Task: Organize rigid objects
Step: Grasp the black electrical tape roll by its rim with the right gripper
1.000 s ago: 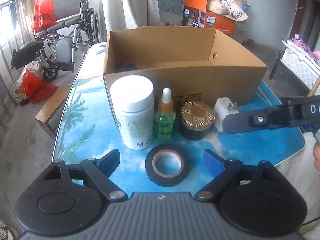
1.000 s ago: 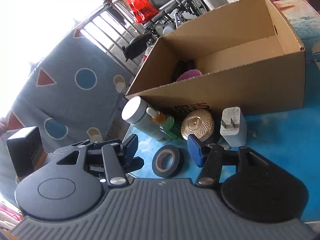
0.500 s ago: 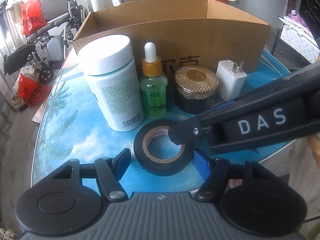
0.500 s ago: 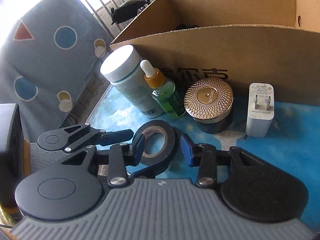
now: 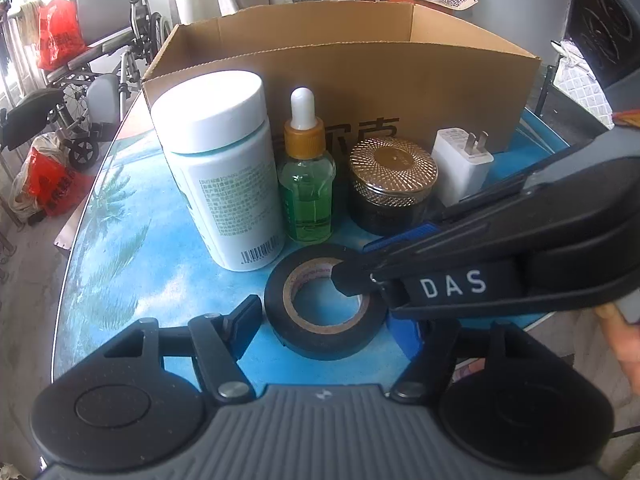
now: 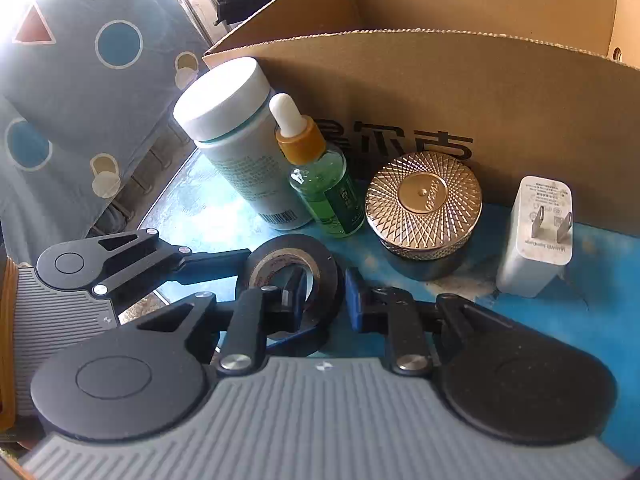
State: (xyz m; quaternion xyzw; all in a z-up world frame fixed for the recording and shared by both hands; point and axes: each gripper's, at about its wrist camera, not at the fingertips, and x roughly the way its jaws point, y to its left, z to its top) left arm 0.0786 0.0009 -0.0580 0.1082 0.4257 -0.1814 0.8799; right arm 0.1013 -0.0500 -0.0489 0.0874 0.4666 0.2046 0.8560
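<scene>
the right tool (image 6: 324,292) is closing on the black tape roll's (image 6: 294,276) wall; the left tool (image 5: 328,320) stands wide around it on the tabletop (image 5: 140,240).

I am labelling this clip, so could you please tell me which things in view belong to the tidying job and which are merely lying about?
Job:
- tape roll, right gripper closing on its wall
- white bottle
- dropper bottle
- gold-lidded jar
- charger
- cardboard box
- left gripper

Lying about:
- wheelchair
- red bags

Your left wrist view looks steeply down, close over the desk (image 5: 120,240). Your right wrist view does likewise. Both share the tape roll (image 5: 324,304) before the cardboard box (image 6: 440,92).
</scene>
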